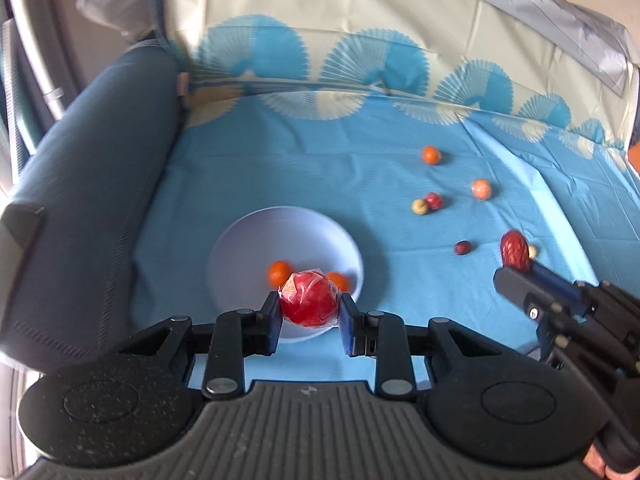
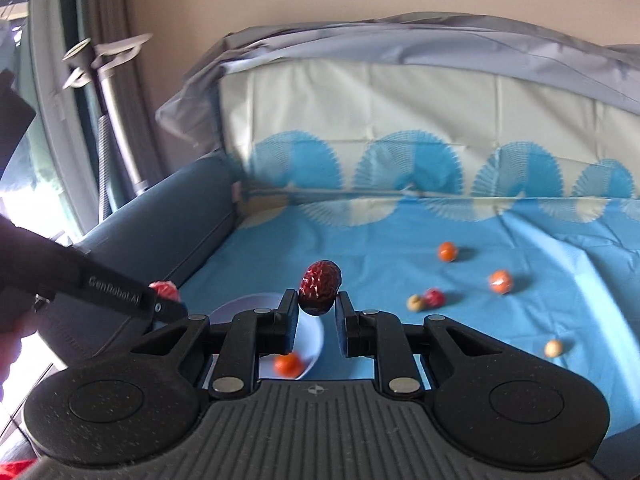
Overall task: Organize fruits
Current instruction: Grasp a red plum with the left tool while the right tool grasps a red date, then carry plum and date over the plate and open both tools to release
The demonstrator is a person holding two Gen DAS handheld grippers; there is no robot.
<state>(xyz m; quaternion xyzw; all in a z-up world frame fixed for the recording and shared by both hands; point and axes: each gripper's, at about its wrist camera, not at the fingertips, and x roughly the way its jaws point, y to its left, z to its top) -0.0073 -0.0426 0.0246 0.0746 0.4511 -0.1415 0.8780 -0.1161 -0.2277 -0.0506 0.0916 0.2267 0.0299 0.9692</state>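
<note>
Roughly midway, I'd judge: the white bowl [image 1: 286, 240] holds two small oranges [image 1: 279, 272], and both grippers carry fruit toward it. Over its near rim, the left gripper [image 1: 309, 307] is clamped on a plastic-wrapped red fruit [image 1: 309, 298]. The right gripper [image 2: 318, 308] pinches a wrinkled red date [image 2: 320, 287] just right of the bowl. Six pieces lie loose on the blue cloth [image 1: 280, 168]: one orange [image 1: 431, 155], one wrapped orange sweet-like fruit [image 1: 481, 189], one small red fruit [image 1: 433, 200], two pale round ones [image 1: 420, 207], one dark berry [image 1: 462, 247].
</note>
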